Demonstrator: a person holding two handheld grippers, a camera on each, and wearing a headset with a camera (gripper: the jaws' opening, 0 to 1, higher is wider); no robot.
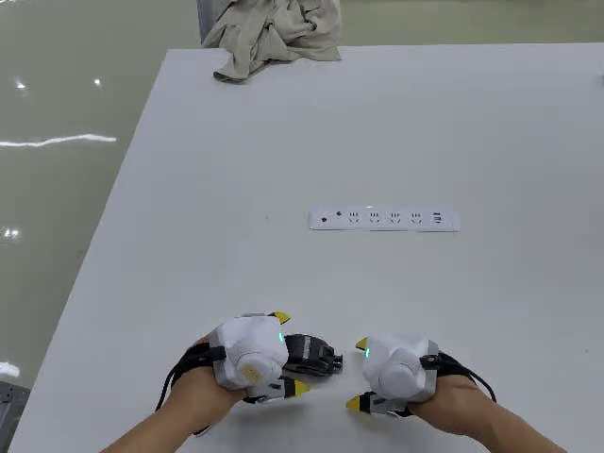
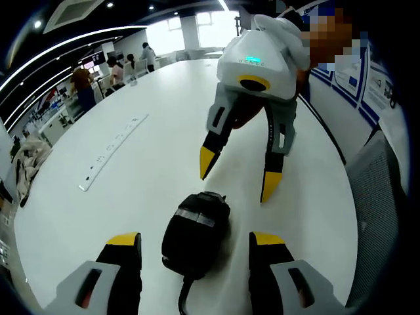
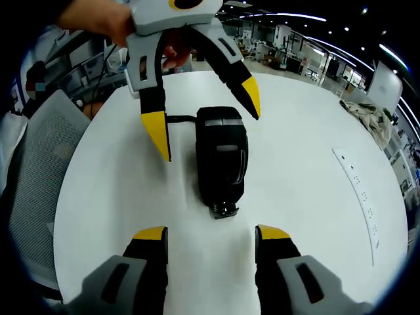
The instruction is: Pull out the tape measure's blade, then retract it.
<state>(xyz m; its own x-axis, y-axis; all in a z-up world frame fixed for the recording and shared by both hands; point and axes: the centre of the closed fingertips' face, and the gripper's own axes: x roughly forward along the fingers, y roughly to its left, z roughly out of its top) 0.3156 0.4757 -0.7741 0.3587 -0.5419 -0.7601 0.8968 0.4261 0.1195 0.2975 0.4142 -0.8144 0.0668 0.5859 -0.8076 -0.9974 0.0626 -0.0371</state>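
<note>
Head view: one black tape measure [image 1: 316, 355] lies on the worktop [image 1: 283, 170] between the left gripper's [image 1: 291, 352] open fingers, right gripper [image 1: 358, 375] just beside, one power strip [image 1: 383, 219] and one cloth [image 1: 274, 33] beyond. Left gripper view: case between spread fingers, ungripped. Right gripper view: it lies just ahead of open, empty fingers.

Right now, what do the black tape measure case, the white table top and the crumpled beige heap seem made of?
Black tape measure case: probably moulded plastic, matte with soft highlights.
White table top: smooth matte laminate or painted board; faint even sheen.
Crumpled beige heap: cloth, by its soft folds.
</note>
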